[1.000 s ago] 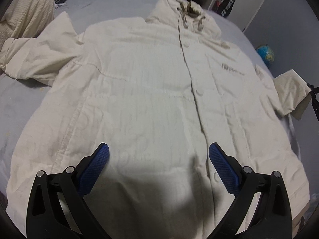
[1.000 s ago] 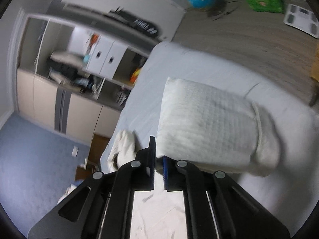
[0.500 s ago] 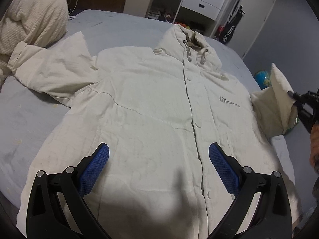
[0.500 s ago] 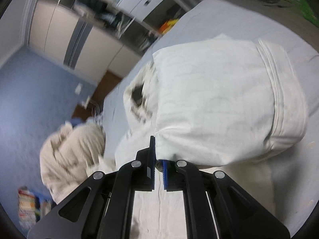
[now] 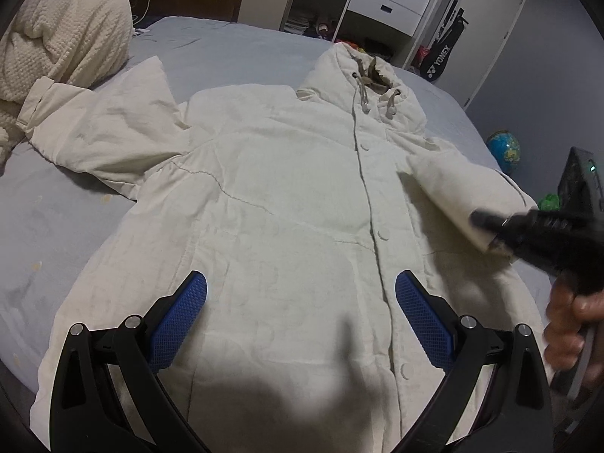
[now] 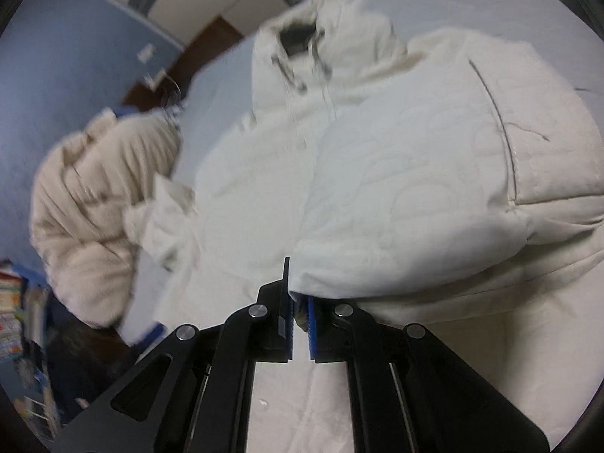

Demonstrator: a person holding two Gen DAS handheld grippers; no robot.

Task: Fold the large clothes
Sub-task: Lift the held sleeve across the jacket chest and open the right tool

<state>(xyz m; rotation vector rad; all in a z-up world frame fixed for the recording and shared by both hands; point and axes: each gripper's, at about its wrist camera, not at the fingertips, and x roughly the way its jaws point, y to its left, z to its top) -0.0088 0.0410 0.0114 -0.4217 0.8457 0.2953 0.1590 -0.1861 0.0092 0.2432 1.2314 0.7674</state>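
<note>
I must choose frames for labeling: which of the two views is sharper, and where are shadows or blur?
Left wrist view: mostly sharp; a dark shadow falls on the jacket hem, and the right gripper at the edge is smeared. Right wrist view: motion blur on hood and blanket.

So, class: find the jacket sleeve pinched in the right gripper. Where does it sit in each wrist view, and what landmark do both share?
Left wrist view: the sleeve lies at right, over the jacket's chest, its cuff held by the right gripper.
Right wrist view: the sleeve fills the centre and right.
Shared landmark: the hood drawstrings.
</note>
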